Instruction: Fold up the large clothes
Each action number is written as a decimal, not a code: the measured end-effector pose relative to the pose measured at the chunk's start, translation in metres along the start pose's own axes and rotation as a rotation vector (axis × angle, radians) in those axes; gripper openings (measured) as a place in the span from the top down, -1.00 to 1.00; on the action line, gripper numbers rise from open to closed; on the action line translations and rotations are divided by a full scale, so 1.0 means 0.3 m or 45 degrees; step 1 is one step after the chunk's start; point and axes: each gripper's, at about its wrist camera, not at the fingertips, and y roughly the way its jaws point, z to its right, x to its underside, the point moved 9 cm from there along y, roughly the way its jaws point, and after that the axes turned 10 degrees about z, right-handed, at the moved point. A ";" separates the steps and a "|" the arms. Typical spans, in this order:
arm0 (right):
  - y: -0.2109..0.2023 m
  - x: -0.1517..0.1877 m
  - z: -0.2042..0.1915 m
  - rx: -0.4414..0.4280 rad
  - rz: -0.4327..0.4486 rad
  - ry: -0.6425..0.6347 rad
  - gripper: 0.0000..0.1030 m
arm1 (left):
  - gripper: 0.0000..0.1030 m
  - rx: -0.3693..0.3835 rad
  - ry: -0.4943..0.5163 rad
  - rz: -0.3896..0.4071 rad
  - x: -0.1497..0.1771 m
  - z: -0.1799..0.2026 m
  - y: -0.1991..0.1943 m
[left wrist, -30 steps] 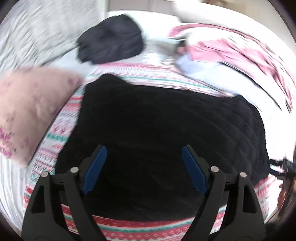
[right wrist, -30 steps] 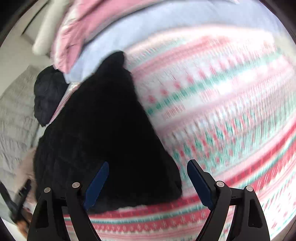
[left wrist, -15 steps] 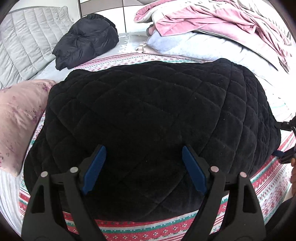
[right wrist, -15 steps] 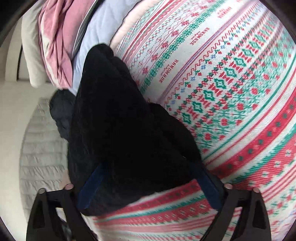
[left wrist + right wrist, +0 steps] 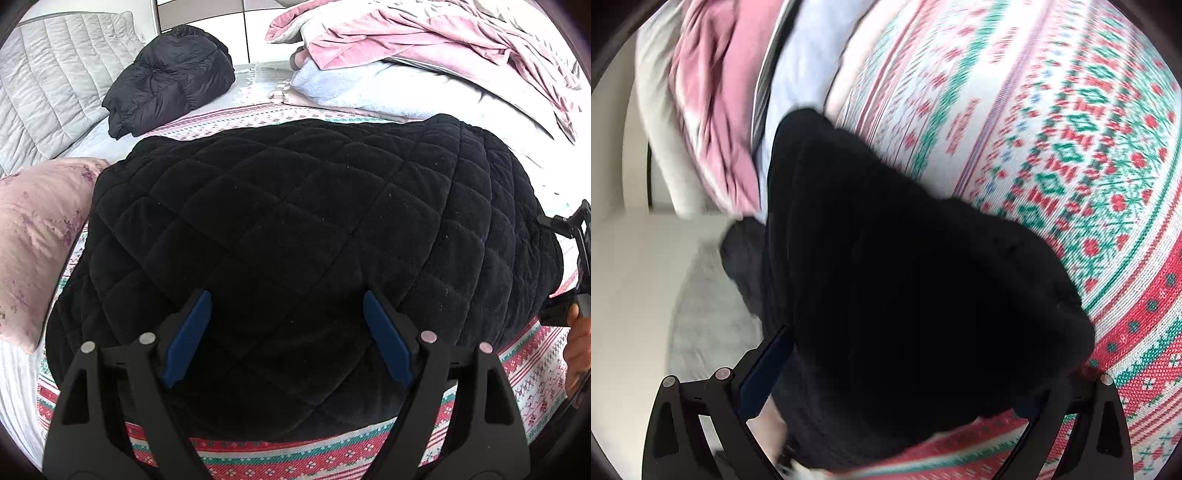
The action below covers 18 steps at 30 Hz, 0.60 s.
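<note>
Item: black quilted jacket (image 5: 303, 229) — lies spread on the patterned bedcover (image 5: 295, 458), bed. Left gripper (image 5: 284, 332) spread, empty, above its near hem. Right gripper (image 5: 901, 406) closing from wide, jacket's edge between the jaws, not yet pinched. Step, judged: taking hold for a fold — next needs a firm pinch, then a lift across.

A patterned red, green and white bedspread (image 5: 532, 365) is spread over the bed. A pink pillow (image 5: 33, 236) is laid at its left edge. A grey quilted headboard (image 5: 48, 92) is seen behind, and pink bedding (image 5: 424, 37) is heaped on a pale blue blanket (image 5: 354, 88).
</note>
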 end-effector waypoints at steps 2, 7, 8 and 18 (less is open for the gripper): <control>0.000 0.004 -0.008 0.036 0.044 -0.056 -0.67 | -0.64 0.006 -0.001 -0.002 -0.002 0.000 -0.003; 0.003 -0.001 -0.069 0.009 0.061 -0.088 -0.36 | -0.64 0.039 0.005 0.065 -0.033 0.020 -0.069; 0.001 -0.003 -0.071 0.000 0.051 -0.075 -0.36 | -0.64 0.074 0.030 0.108 -0.045 0.044 -0.098; -0.006 0.004 -0.045 0.010 0.005 -0.058 -0.36 | -0.68 -0.006 0.193 -0.108 0.115 0.147 0.016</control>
